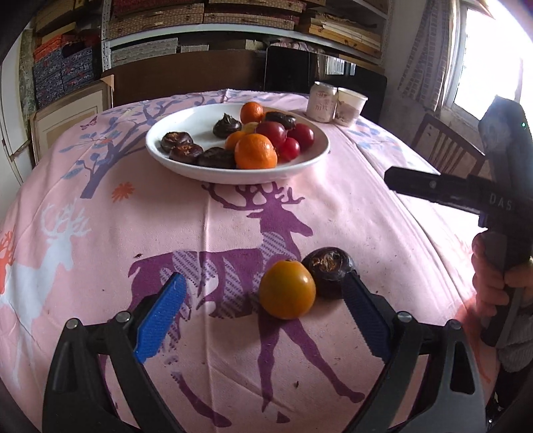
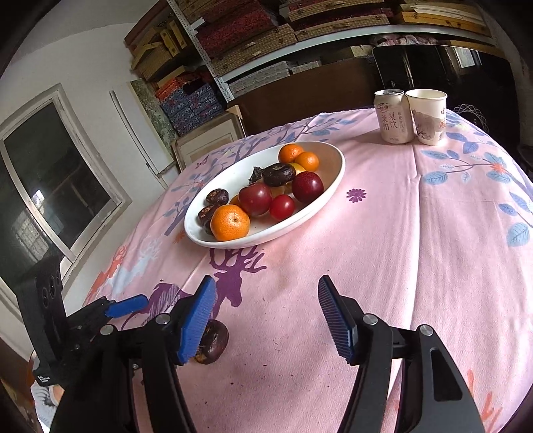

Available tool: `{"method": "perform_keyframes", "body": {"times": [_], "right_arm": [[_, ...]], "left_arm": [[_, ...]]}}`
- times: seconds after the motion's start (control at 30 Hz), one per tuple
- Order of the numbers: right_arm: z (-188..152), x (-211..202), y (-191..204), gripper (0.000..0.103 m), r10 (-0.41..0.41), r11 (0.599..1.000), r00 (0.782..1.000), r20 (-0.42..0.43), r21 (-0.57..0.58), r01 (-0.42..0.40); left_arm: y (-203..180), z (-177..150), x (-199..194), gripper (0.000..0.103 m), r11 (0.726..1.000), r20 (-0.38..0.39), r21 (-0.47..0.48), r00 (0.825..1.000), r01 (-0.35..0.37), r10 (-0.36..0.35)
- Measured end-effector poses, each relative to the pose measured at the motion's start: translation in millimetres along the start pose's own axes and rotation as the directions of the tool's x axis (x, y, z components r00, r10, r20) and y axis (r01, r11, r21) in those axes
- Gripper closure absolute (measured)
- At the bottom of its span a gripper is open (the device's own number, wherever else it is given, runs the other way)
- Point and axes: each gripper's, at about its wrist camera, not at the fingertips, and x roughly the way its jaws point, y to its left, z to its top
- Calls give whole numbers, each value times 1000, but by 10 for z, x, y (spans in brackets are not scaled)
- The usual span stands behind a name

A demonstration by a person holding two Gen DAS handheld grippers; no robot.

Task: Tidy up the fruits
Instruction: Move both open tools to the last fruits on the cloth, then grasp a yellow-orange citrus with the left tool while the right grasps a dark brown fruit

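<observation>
Two fruits remain off the plate (image 1: pixel 186 166): orange tomato (image 1: pixel 287 289) between our left gripper (image 1: pixel 263 319) jaws, spread wide, water chestnut (image 1: pixel 329 271) touching the right-side jaw. Right gripper (image 2: pixel 266 319) gapes empty. Next we likely center, then close on the tomato.

It was a lived-in home, a dining room that doubled as storage. A pink tablecloth (image 1: pixel 133 213) printed with deer and trees covered the table. A white plate (image 2: pixel 329 196) of fruit sat on it, with a drink can (image 2: pixel 393 116) and paper cup (image 2: pixel 428 116) near its far edge. Shelves (image 1: pixel 233 20) stacked with boxes lined the wall, and a wooden chair (image 1: pixel 446 146) stood by a curtained window (image 1: pixel 486 56).
</observation>
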Motion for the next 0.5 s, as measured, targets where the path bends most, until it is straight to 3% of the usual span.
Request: {"method": "perform_keyframes", "body": {"times": [0.13,0.23,0.37,0.5], "right_arm": [[-4,16,4,38,1,1000,1000,-9,-1,-1],[-17,22,30,38,-1,1000,1000,-15,-13,1],[-35,35,44,38,-2,1000,1000,-23,-20,2],[-70,77,103,38,6,999,999,-44,-47,-9]], "left_arm": [[69,-2,102,11,999,-48,-33,999,1,-3],[134,-2,118,31,998,-57,-59,998,32,-36],[55,15,78,65,998,-36,-18,998,57,-58],[42,23,43,67,1000,-20,0,1000,23,-23]]}}
